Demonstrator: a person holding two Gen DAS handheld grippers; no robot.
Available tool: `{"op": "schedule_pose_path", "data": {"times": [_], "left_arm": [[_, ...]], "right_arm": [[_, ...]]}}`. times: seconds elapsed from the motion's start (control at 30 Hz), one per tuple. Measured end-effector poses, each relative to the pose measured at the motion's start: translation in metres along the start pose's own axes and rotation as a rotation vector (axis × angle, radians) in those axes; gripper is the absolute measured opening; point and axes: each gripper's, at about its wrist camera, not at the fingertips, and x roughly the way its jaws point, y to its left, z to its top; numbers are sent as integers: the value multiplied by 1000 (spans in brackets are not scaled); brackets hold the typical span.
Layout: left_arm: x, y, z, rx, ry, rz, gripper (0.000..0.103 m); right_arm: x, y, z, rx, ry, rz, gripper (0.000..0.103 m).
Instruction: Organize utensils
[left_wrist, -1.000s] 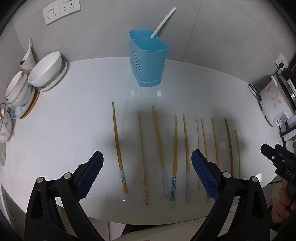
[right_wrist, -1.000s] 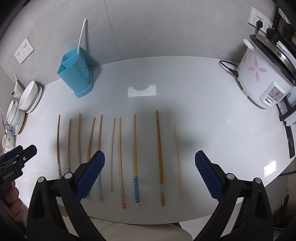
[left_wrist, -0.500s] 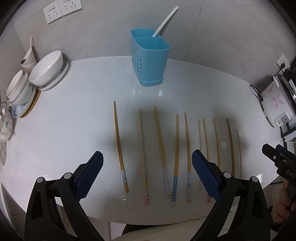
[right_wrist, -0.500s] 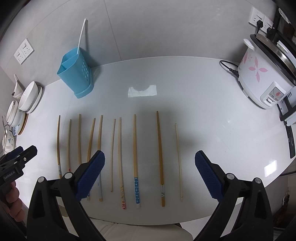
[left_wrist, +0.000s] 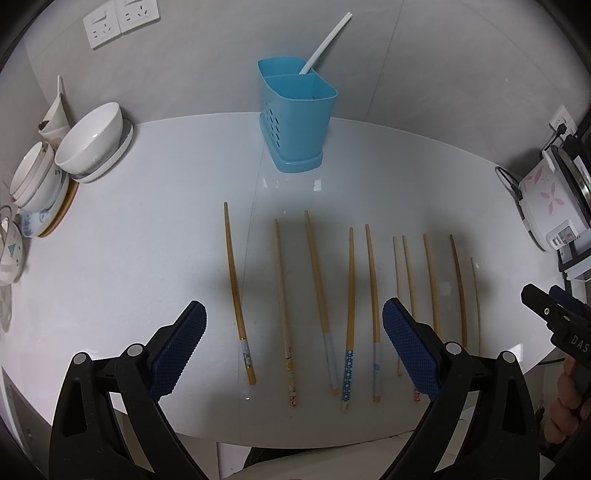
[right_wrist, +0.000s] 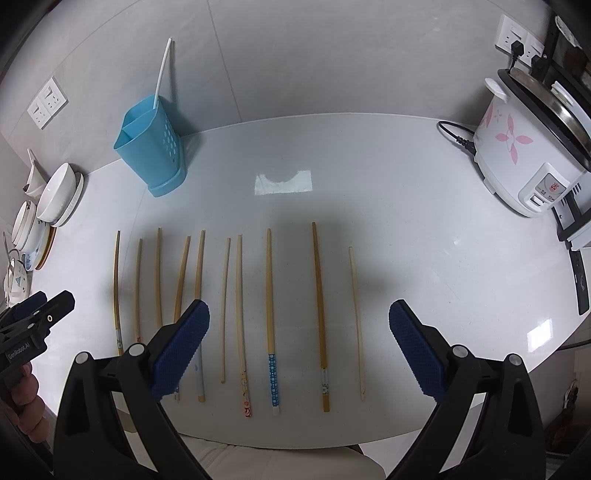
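Several wooden chopsticks (left_wrist: 316, 280) lie side by side in a row on the white table (left_wrist: 147, 258), tips pointing away; the row also shows in the right wrist view (right_wrist: 269, 295). A blue two-compartment utensil holder (left_wrist: 297, 114) stands at the back with one white stick in its rear compartment; it also shows in the right wrist view (right_wrist: 149, 147). My left gripper (left_wrist: 293, 347) is open and empty above the near ends of the left chopsticks. My right gripper (right_wrist: 297, 347) is open and empty above the near ends of the right chopsticks.
Stacked white bowls and plates (left_wrist: 88, 140) stand at the left edge. A white rice cooker (right_wrist: 524, 147) with a cord stands at the right. The table's front edge runs just below the chopstick ends. A grey wall with sockets lies behind.
The left wrist view has shifted slightly, so the holder and chopsticks sit a little further right and lower. The right gripper has barely moved. Both grippers stay open.
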Motion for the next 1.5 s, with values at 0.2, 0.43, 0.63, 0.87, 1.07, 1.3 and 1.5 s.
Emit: {"op": "schedule_pose_path", "data": {"times": [0.2, 0.43, 0.63, 0.87, 1.07, 1.3, 1.5], "left_arm": [[0, 0, 1, 0, 3, 1, 94], [2, 2, 3, -4, 10, 5, 94], [8, 7, 2, -17, 28, 6, 93], [30, 25, 5, -42, 56, 33, 92], [69, 53, 6, -87, 118, 80, 89], [113, 75, 2, -118, 193, 108, 84], [135, 79, 1, -130, 230, 113, 78]], "right_arm": [[0, 0, 0, 1, 1, 0, 94], [1, 1, 1, -2, 5, 4, 93], [7, 3, 2, 4, 17, 7, 92], [39, -5, 1, 26, 55, 30, 85], [87, -3, -7, -33, 148, -13, 65], [121, -5, -13, -45, 241, -23, 45], [134, -6, -15, -49, 294, -36, 32]]}}
